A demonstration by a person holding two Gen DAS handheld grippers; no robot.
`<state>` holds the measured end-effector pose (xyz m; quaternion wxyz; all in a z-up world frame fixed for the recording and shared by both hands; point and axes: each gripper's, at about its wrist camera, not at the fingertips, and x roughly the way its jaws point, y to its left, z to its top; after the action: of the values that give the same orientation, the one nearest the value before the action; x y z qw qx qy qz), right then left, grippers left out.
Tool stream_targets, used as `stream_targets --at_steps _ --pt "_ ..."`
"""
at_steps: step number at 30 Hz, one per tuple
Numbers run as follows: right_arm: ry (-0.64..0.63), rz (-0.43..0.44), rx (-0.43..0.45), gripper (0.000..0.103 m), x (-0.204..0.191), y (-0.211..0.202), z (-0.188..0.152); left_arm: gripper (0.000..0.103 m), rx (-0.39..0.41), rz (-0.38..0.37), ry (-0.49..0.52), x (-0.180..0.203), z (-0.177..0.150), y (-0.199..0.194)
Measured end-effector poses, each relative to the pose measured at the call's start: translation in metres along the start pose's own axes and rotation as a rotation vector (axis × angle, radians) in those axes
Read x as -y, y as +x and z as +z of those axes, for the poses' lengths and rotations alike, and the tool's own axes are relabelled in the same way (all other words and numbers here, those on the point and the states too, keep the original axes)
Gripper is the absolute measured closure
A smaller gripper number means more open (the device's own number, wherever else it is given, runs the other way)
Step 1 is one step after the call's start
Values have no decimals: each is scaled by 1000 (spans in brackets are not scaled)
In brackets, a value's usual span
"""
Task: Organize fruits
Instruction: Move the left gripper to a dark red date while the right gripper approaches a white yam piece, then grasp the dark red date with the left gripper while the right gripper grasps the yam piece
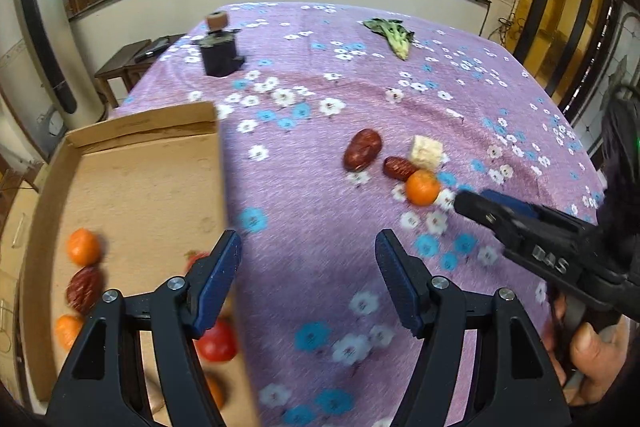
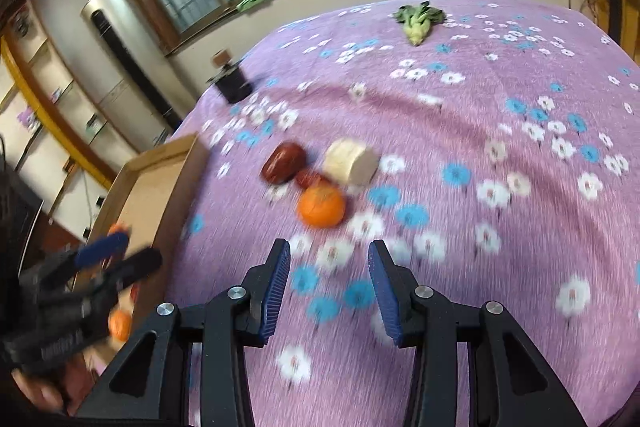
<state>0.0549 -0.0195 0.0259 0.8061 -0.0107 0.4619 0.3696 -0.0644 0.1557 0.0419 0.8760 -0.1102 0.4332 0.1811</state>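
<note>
On the purple flowered tablecloth (image 1: 320, 155) lie a small orange (image 1: 422, 187) (image 2: 321, 206), two red dates (image 1: 362, 149) (image 1: 400, 168) (image 2: 283, 163) and a pale cube (image 1: 426, 151) (image 2: 350, 162). A cardboard tray (image 1: 132, 187) (image 2: 160, 179) at the left holds oranges (image 1: 83, 247), a date (image 1: 85, 289) and red fruit (image 1: 216, 343). My left gripper (image 1: 308, 267) is open and empty, over the tray's right edge. My right gripper (image 2: 329, 267) is open and empty, just short of the orange; it also shows in the left wrist view (image 1: 472, 203).
A dark jar with a cork lid (image 1: 219, 47) (image 2: 232, 79) stands at the back left of the table. A leafy green vegetable (image 1: 394, 34) (image 2: 418, 21) lies at the back. A white standing unit (image 1: 44, 39) and windows are behind.
</note>
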Motion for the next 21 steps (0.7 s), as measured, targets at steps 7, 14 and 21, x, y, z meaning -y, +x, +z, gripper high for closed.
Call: stream_targets --at_steps 7,14,21 --pt "30 -60 -23 59 2 39 37 34 -35 -25 10 13 32 40" --pt "53 19 -55 64 16 57 43 34 -86 -37 4 16 52 75" --pt "85 -1 48 65 33 13 38 34 -122 -62 2 30 66 105"
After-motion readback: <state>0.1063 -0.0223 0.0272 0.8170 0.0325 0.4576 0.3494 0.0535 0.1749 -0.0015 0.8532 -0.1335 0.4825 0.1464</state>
